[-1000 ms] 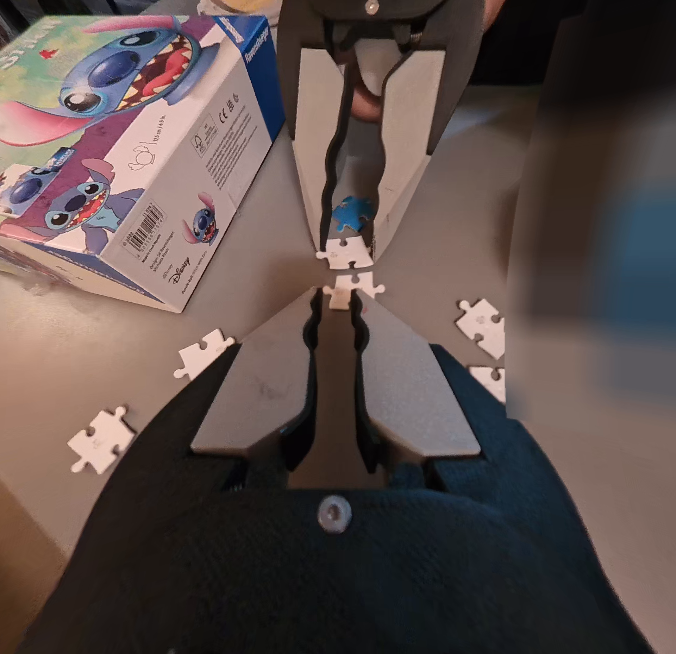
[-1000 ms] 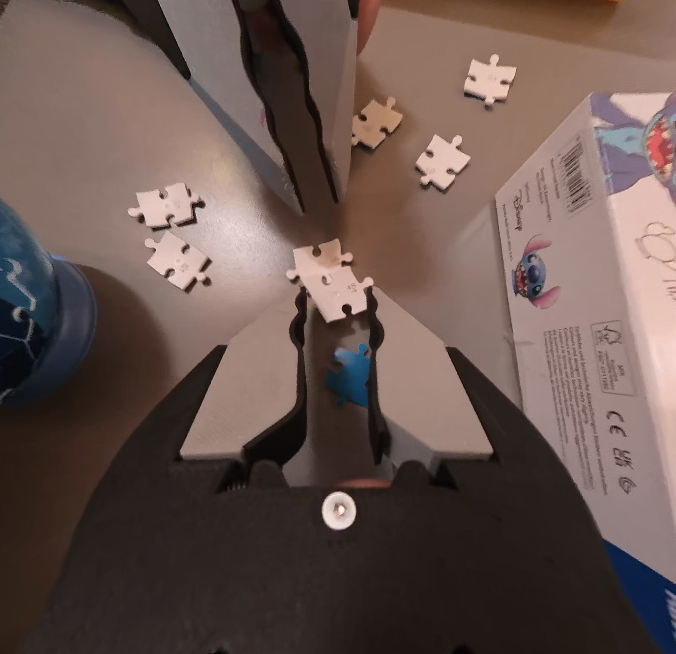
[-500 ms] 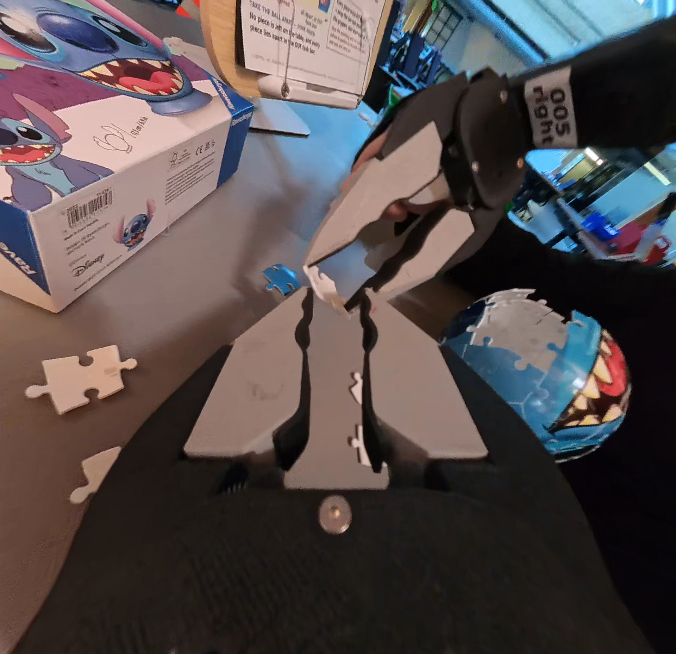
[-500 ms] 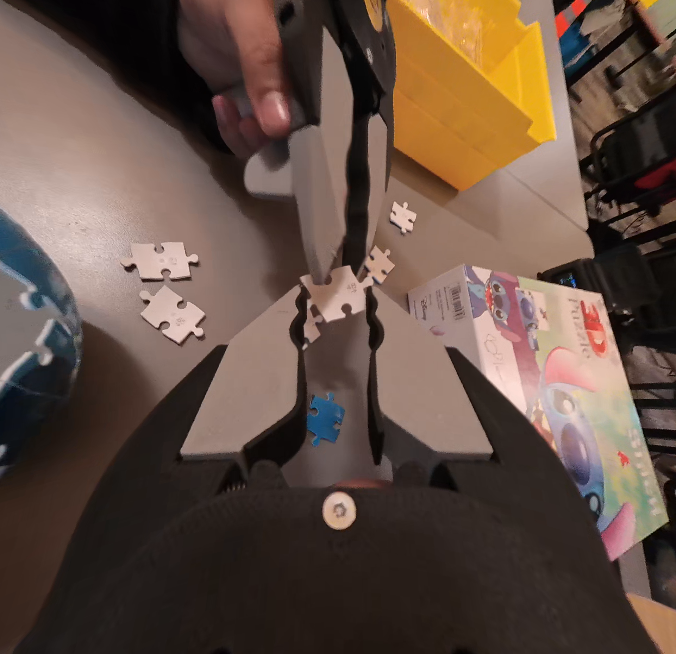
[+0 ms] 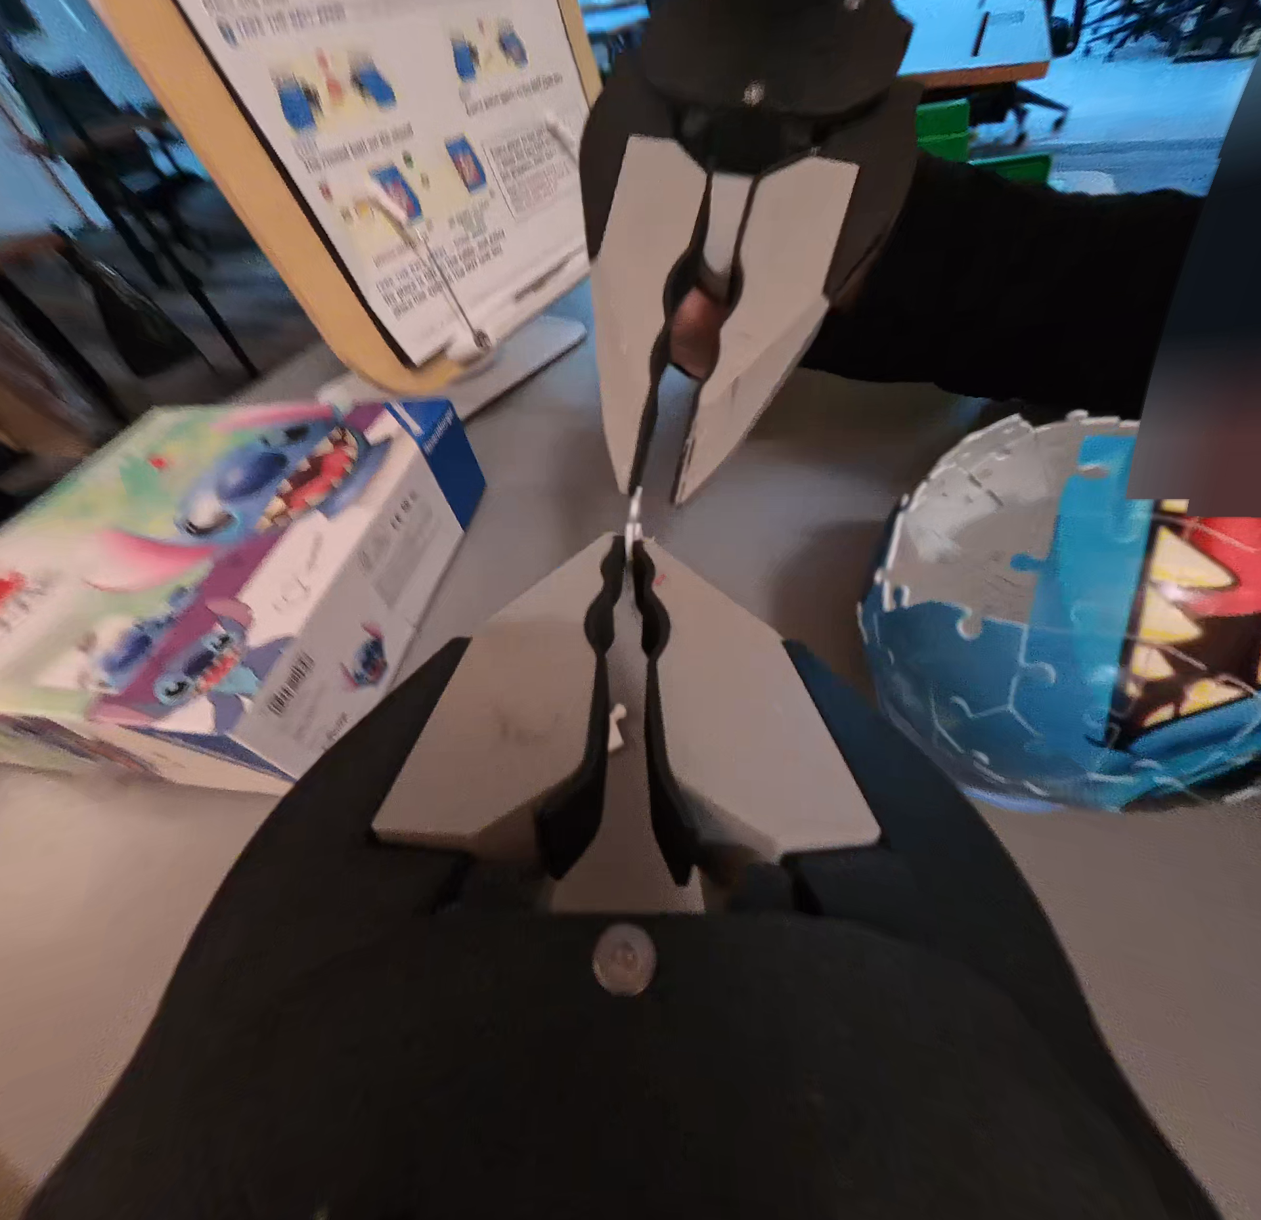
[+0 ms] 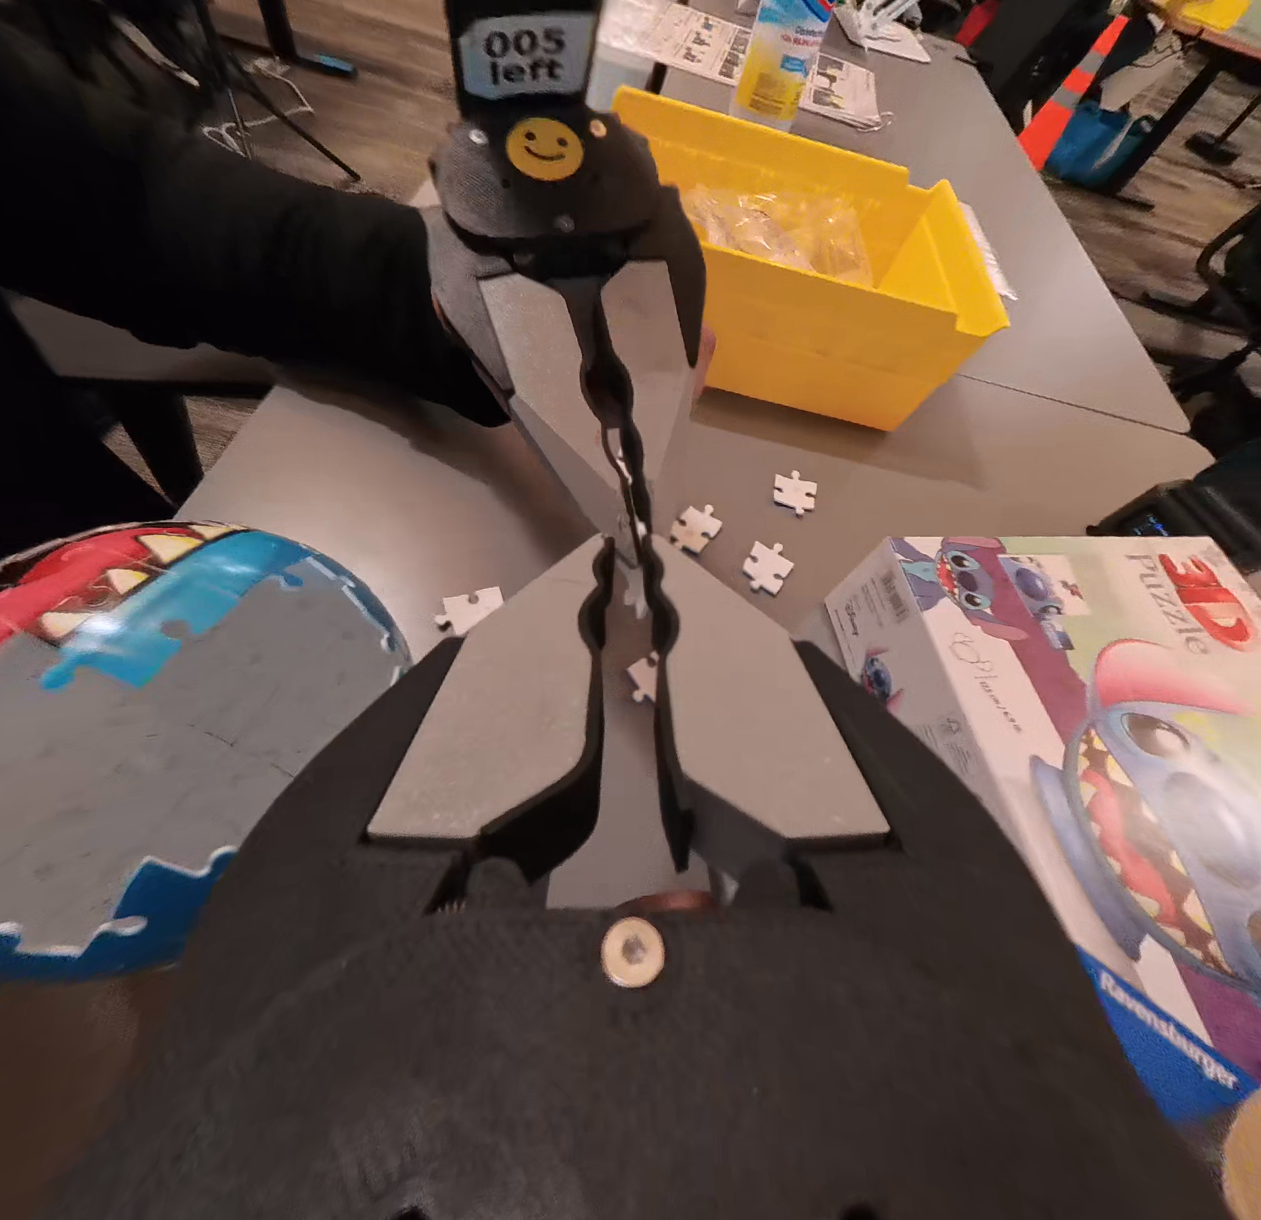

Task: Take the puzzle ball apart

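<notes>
The blue puzzle ball (image 5: 989,675) with a toothy mouth stands on the grey table (image 5: 785,505), to the right of both grippers; a gap in its shell shows the pale inside. It also shows in the right wrist view (image 6: 170,710), at the left. My left gripper (image 5: 628,549) and my right gripper (image 6: 631,546) meet tip to tip above the table. Between them is a small white puzzle piece (image 5: 634,515), seen edge-on. Both pairs of jaws are nearly closed on it. The right gripper (image 5: 655,495) comes in from the top of the left wrist view.
The puzzle box (image 5: 239,573) lies to the left, also in the right wrist view (image 6: 1057,710). An instruction board (image 5: 409,164) stands behind it. A yellow bin (image 6: 819,314) sits at the far side. Loose white pieces (image 6: 767,566) lie on the table (image 6: 409,491).
Both grippers have risen from the table and tilted up. The white pieces they hold have turned from flat to edge-on, and both pairs of jaws have narrowed.
</notes>
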`<state>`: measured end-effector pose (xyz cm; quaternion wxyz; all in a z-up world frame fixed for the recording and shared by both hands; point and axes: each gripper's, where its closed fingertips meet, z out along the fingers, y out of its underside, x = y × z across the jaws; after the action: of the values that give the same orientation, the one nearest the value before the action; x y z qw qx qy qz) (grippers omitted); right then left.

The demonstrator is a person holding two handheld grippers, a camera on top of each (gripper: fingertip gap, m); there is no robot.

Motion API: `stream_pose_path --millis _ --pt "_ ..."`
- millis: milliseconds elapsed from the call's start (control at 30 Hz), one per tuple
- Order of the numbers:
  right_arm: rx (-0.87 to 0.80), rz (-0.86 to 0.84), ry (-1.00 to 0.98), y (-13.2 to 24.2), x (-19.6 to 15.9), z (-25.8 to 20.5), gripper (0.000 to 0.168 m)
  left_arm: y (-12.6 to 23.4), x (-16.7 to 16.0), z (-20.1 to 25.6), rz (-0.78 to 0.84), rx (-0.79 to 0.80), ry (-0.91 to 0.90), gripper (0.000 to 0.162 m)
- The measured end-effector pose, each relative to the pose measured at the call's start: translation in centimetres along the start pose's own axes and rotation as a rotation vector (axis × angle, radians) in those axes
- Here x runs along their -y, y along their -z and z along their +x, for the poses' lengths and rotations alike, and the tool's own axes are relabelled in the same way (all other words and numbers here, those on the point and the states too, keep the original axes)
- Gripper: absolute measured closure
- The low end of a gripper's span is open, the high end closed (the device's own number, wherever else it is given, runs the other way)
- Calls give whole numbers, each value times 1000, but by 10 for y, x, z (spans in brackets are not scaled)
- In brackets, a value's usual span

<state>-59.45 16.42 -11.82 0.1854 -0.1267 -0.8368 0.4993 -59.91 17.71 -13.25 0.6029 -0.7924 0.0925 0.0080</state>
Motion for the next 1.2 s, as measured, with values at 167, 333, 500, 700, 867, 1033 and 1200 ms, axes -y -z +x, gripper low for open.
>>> stream_pose_path --millis 167,333,500,700,867,1033,1200 --pt "8 38 7 17 14 -17 168 4 26 13 100 70 -43 162" --pt "-6 24 34 27 19 -27 168 11 53 27 212 64 24 162" --pt "71 41 -39 30 21 -33 168 10 52 35 210 56 138 162" --pt "9 53 -132 39 12 -7 168 14 51 26 242 41 320 162" --pt "78 106 -178 34 18 -15 167 12 47 27 247 -1 406 162" --pt "129 121 -186 27 20 -24 168 13 49 32 280 -38 430 162" --pt "142 108 -186 25 17 -27 168 13 44 34 258 -47 438 162"
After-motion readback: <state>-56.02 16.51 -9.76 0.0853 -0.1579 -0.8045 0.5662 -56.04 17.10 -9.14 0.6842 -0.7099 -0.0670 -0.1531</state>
